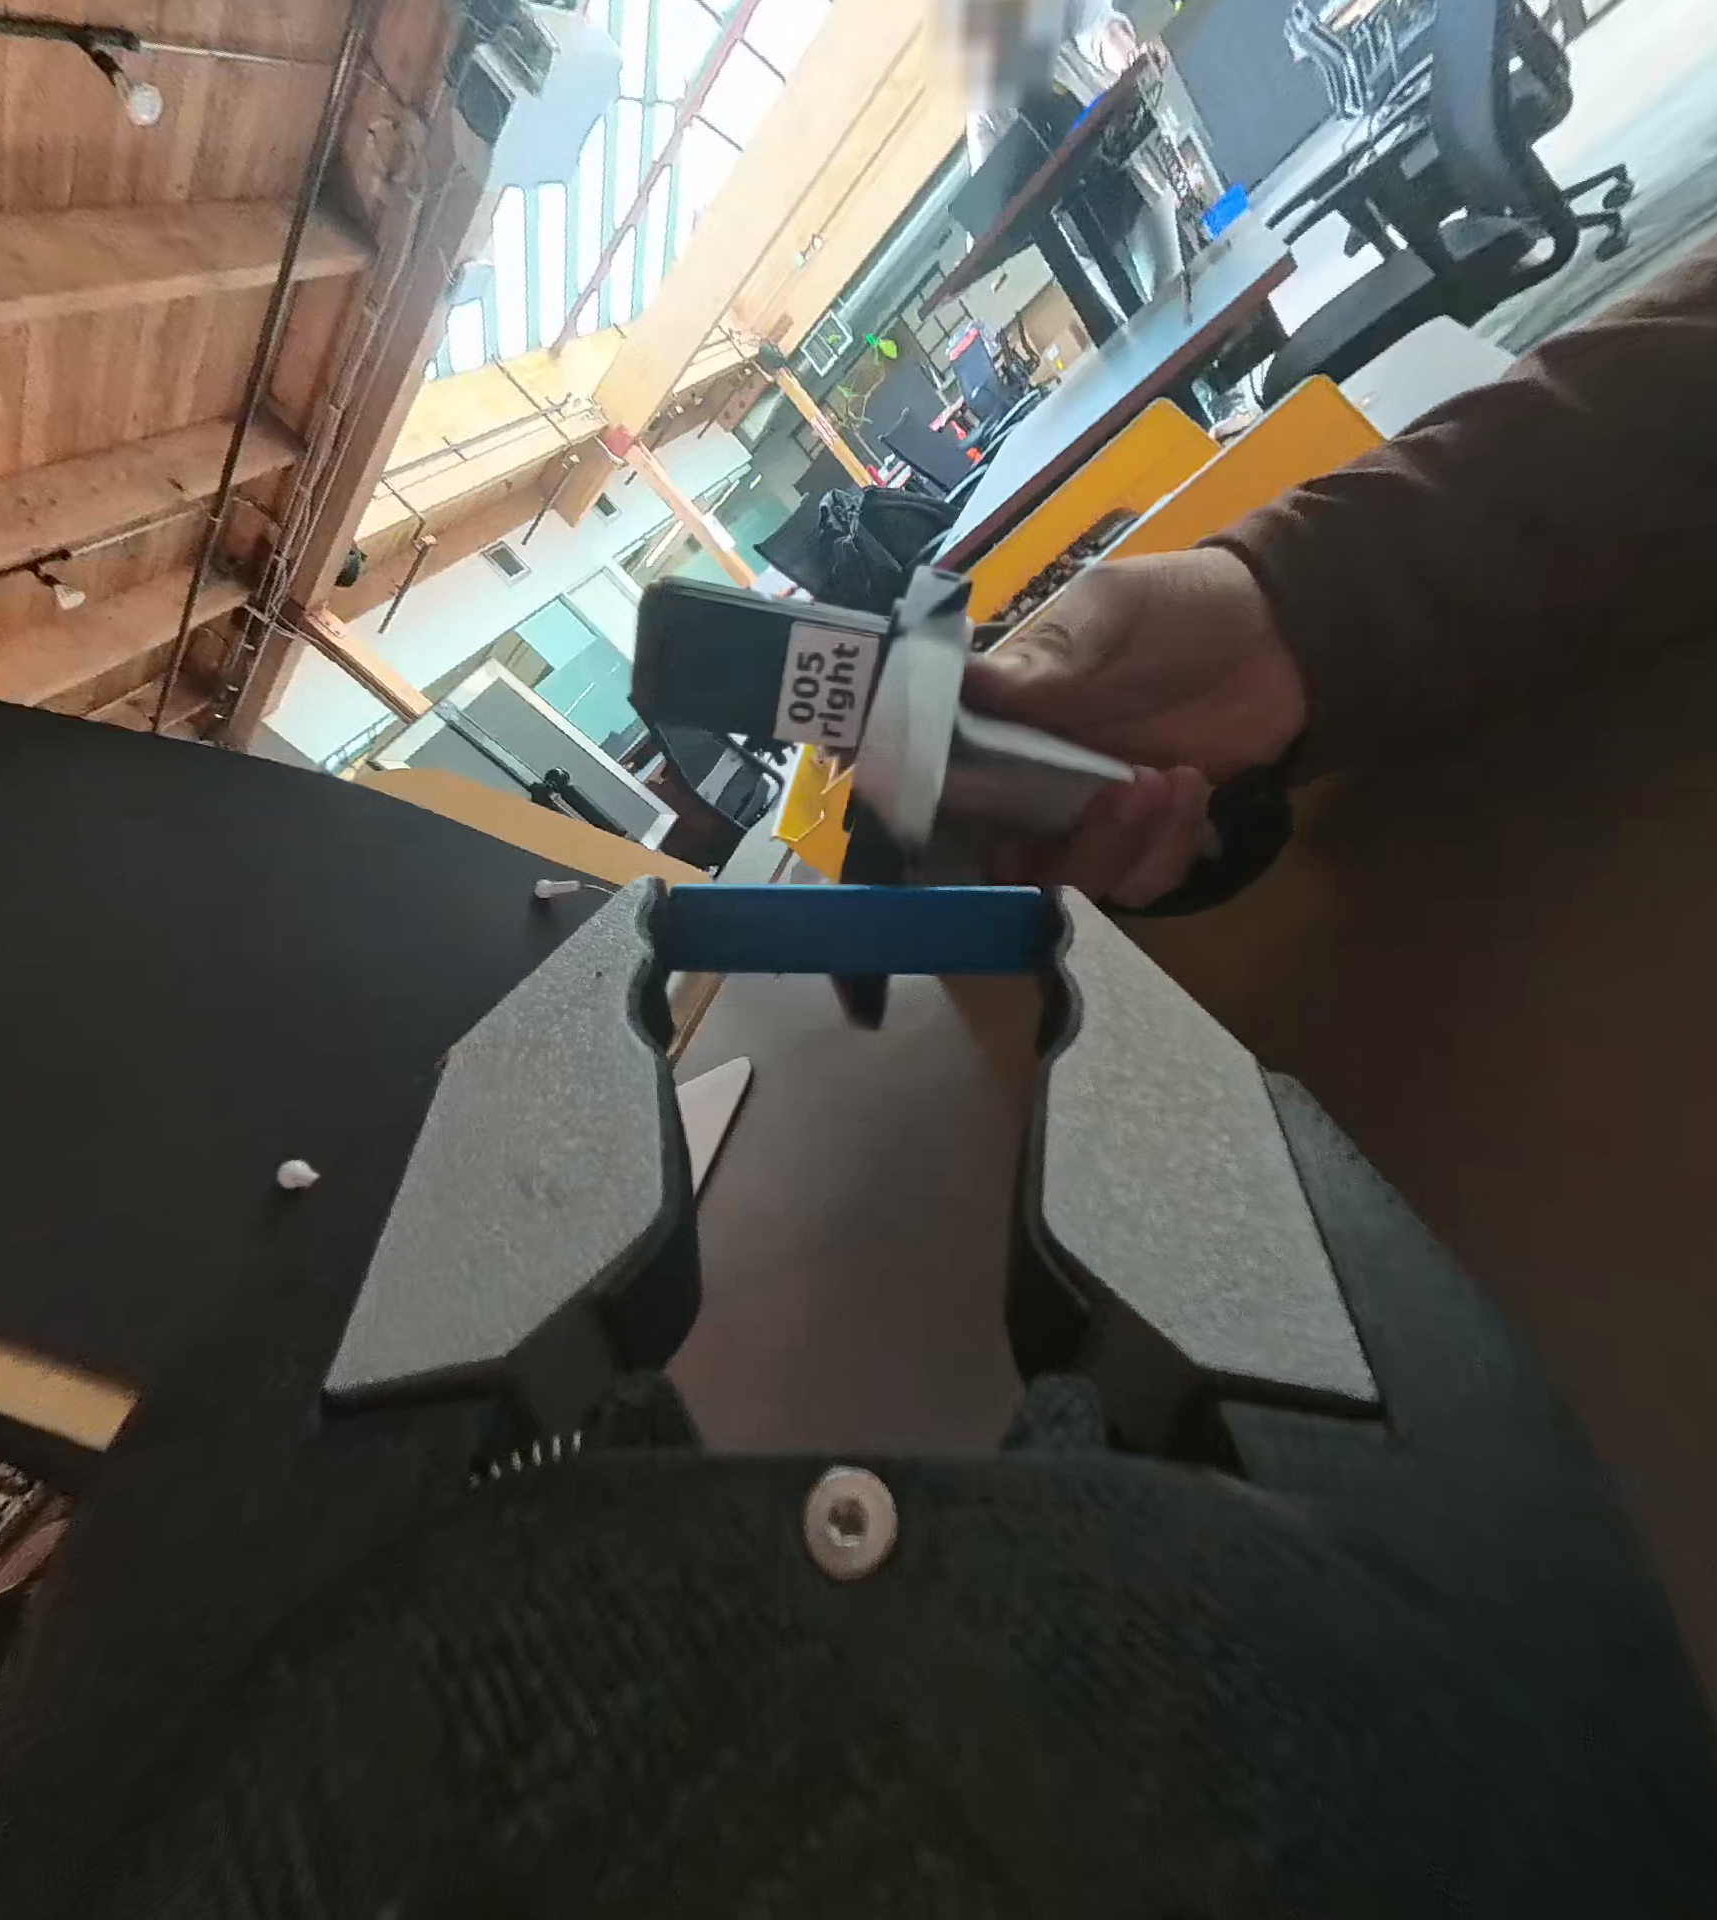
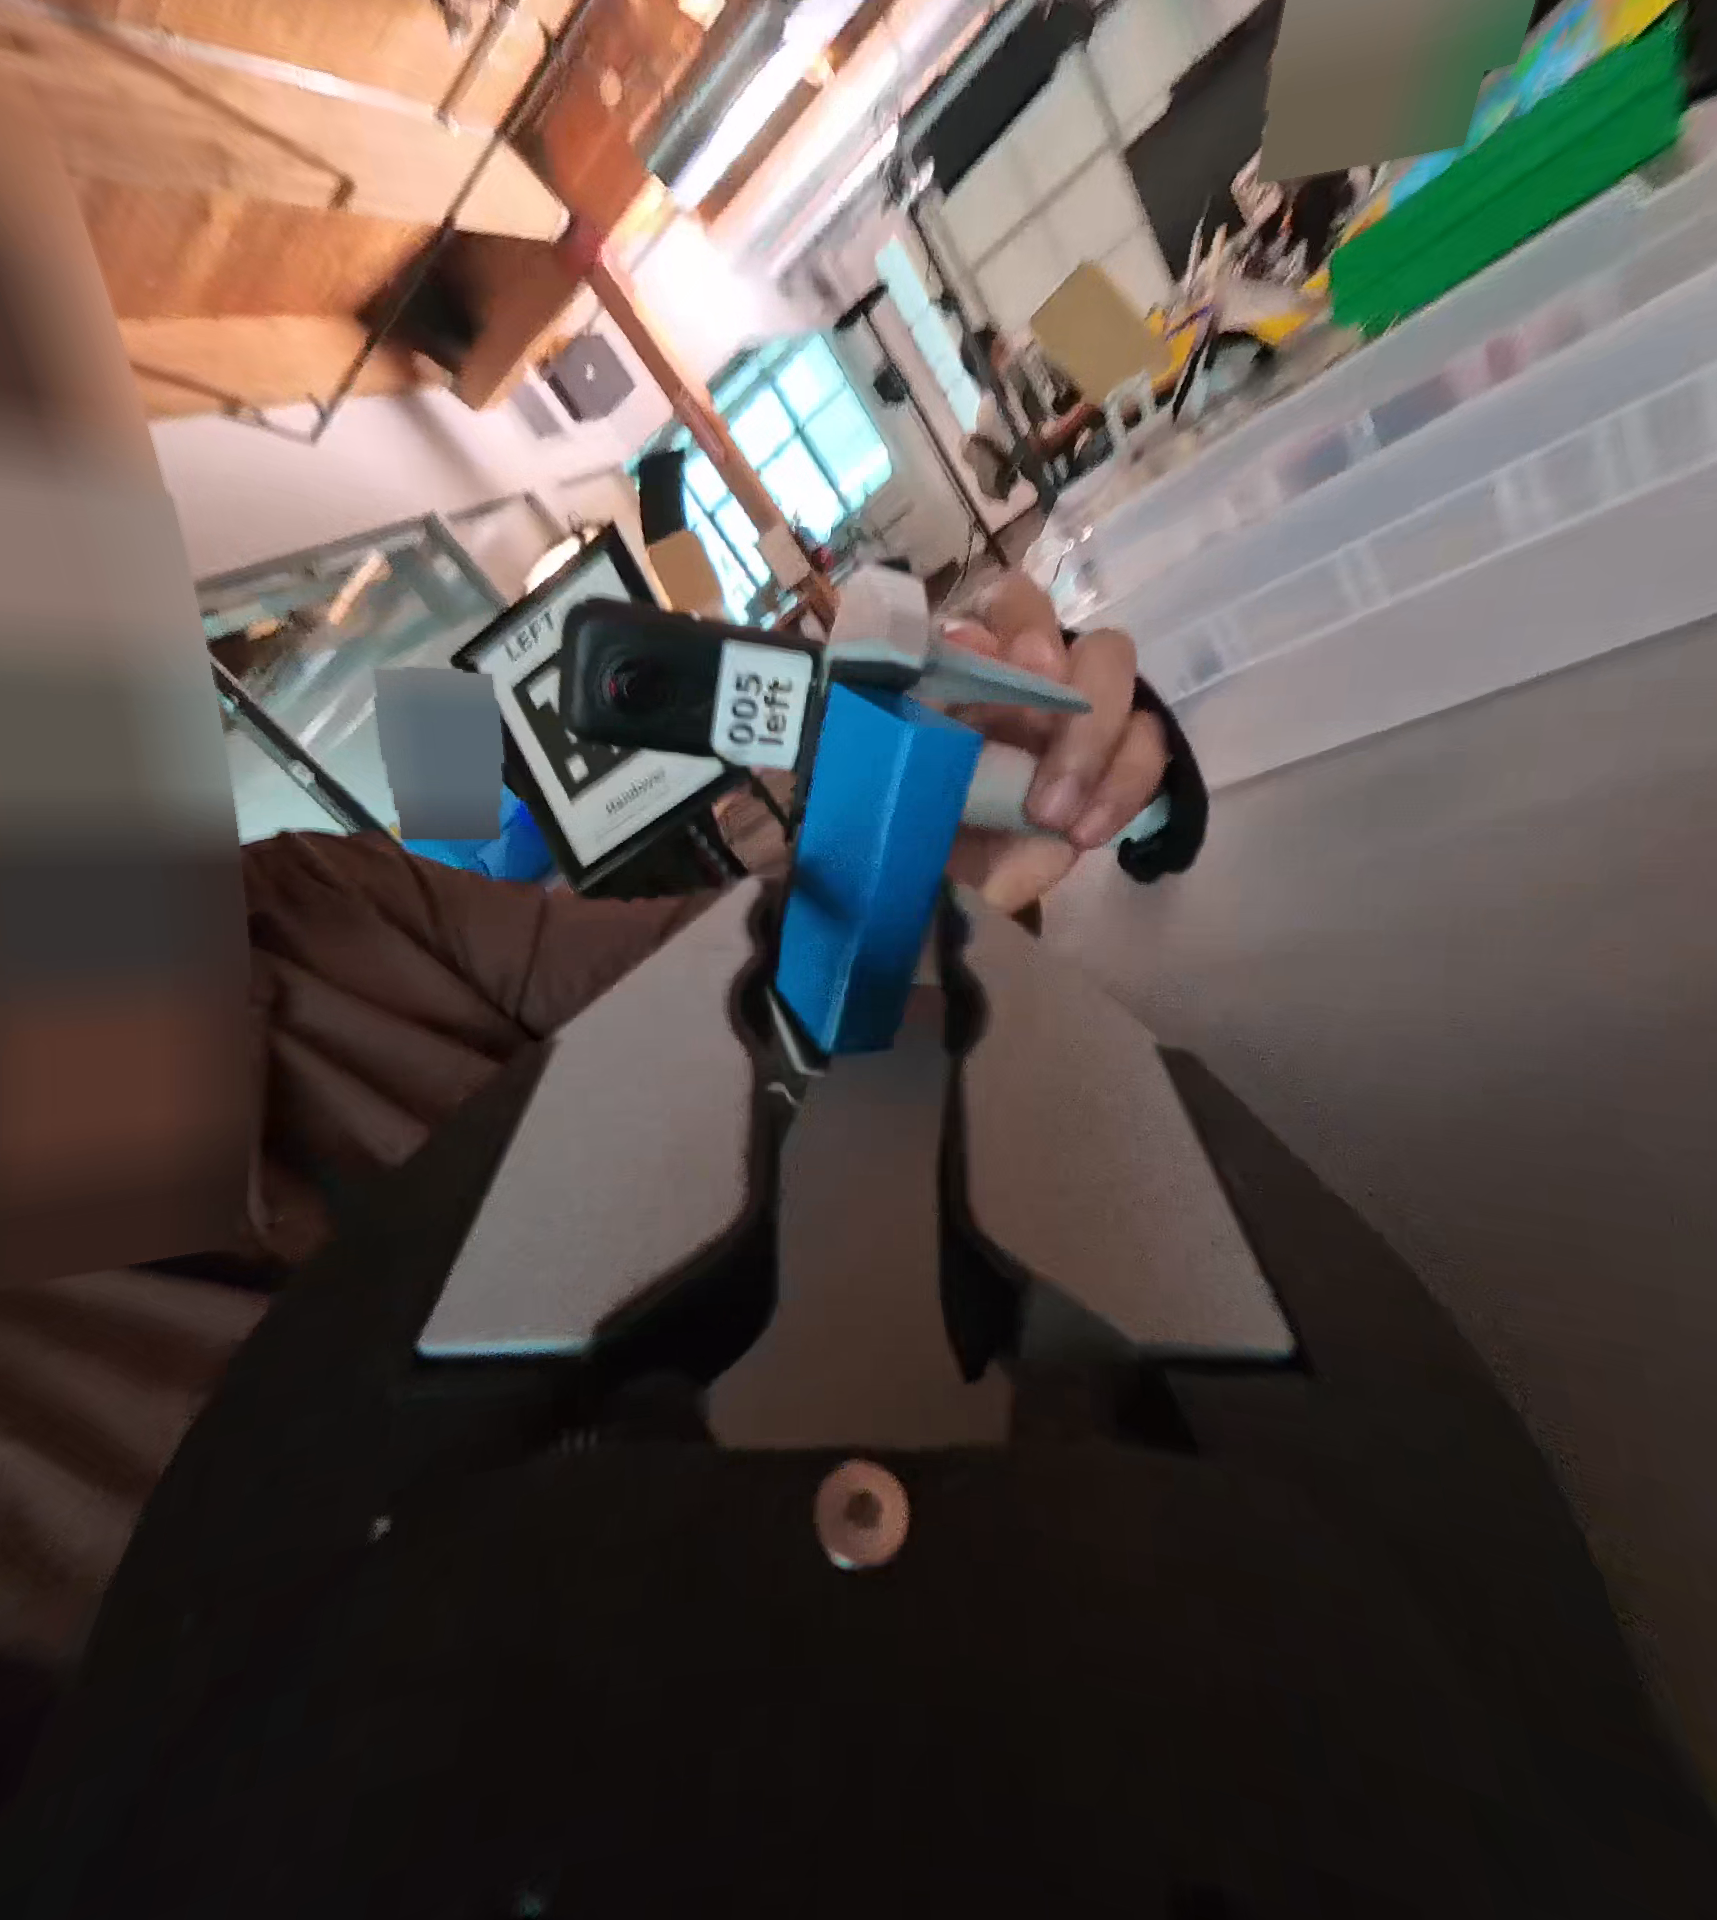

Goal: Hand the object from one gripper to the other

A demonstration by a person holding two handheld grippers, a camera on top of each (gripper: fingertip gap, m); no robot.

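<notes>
A blue rectangular block (image 1: 859, 928) spans the gap between the fingertips of my left gripper (image 1: 859, 940), which is shut on its two ends. In the right wrist view the block (image 2: 864, 873) stands on end between the tips of my right gripper (image 2: 854, 935). The right gripper's fingers (image 2: 958, 997) sit on either side of the block with a narrow gap, and I see no firm contact. In the left wrist view the right gripper (image 1: 885, 727) faces me just behind the block, held by a hand (image 1: 1134, 675). The left gripper (image 2: 688, 696) shows beyond the block in the right wrist view.
A black tabletop (image 1: 158, 987) lies to the left, with small white bits (image 1: 296, 1175) on it. A brown sleeve (image 1: 1508, 499) fills the right side. Stacked clear bins (image 2: 1456, 499) run along the right of the right wrist view. Desks and office chairs (image 1: 1488, 156) stand far behind. The grippers are tip to tip, or close to it.
</notes>
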